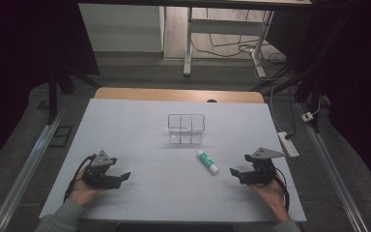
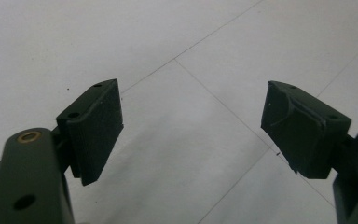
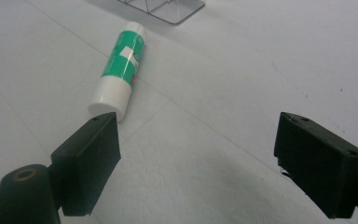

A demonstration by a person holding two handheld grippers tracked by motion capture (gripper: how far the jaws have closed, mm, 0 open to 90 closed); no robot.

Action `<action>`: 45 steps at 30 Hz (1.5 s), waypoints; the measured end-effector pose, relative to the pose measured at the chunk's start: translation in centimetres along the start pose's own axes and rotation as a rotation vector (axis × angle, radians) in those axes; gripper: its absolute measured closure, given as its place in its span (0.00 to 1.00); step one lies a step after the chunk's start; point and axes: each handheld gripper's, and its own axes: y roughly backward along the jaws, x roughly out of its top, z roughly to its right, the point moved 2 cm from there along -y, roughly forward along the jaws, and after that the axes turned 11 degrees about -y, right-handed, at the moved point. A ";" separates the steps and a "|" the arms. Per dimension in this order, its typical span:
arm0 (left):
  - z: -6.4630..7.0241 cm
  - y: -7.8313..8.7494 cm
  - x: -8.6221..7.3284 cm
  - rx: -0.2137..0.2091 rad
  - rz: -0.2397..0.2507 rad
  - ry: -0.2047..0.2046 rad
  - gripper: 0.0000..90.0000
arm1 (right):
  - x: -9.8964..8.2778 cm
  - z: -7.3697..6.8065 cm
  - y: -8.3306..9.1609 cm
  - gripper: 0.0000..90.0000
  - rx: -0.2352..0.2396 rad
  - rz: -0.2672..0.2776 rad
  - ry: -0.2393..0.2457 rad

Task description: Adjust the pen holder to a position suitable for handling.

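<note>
Your hands sit nearest the camera at the bottom of the high view, each w/ a gripper resting low over the white table cover [image 1: 140, 130]. Left gripper [image 1: 124, 177] is at approx 7 o'clock on the cover, jaws spread wide w/ nothing between them; in the left gripper view [image 2: 191, 126] you see just bare white surface and thin seam lines between the two black pads. Right gripper [image 1: 234, 171] is at approx 5 o'clock, jaws also spread and empty, pointing in toward the middle. Glue stick [image 1: 207, 162] lies flat on the cover just right of centre, between the right gripper and the clear divided organizer [image 1: 186, 129], which stands upright at 12 o'clock from the stick, near but not touching. In the right gripper view [image 3: 198, 135] the stick [image 3: 120, 72] lies at about 11 o'clock, white cap end toward you and just beyond the left jaw tip; can't tell if they touch. Label is green w/ a small white patch; any print or brand on it is too blurred to read. Organizer base [image 3: 168, 9] peeks in at 12 o'clock there. Wooden table edge [image 1: 178, 94] shows past the cover's far side.
</note>
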 end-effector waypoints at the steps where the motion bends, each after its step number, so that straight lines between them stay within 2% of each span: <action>1: 0.0 0.0 0.0 0.002 -0.002 -0.001 0.23 | 0.3 0.0 -0.2 0.16 0.008 0.007 -0.010; 8: 0.1 -0.1 0.0 0.008 -0.011 -0.004 0.23 | 1.4 -0.2 -0.7 0.18 0.002 0.019 0.000; 11: 0.2 -0.1 0.1 0.011 -0.010 -0.005 0.23 | 2.0 0.3 -1.2 0.19 0.012 0.021 -0.023; 21: 0.3 0.0 0.0 0.011 -0.009 -0.007 0.23 | 3.9 0.9 -2.3 0.22 0.002 0.042 -0.047; 25: 0.3 -0.1 0.1 0.009 -0.011 -0.012 0.23 | 4.4 0.9 -2.9 0.23 -0.004 0.039 -0.047; 27: 0.3 -0.1 0.1 0.010 -0.010 -0.010 0.23 | 4.9 0.9 -3.5 0.22 0.000 0.019 -0.058; 31: 0.3 -0.1 0.0 0.013 -0.011 -0.008 0.23 | 5.3 0.7 -4.1 0.23 -0.001 0.013 -0.038; 36: 0.3 -0.1 0.1 0.015 -0.016 -0.010 0.23 | 5.6 0.7 -4.7 0.24 0.001 -0.002 -0.041; 41: 0.4 -0.1 0.0 0.017 -0.019 -0.011 0.23 | 6.2 0.7 -5.2 0.28 0.008 0.002 -0.040; 43: 0.4 -0.1 0.0 0.019 -0.016 -0.011 0.23 | 6.5 0.7 -5.5 0.35 0.006 0.008 -0.040; 45: 0.4 -0.1 0.0 0.019 -0.014 -0.011 0.23 | 6.5 0.6 -5.7 0.36 0.001 0.000 -0.038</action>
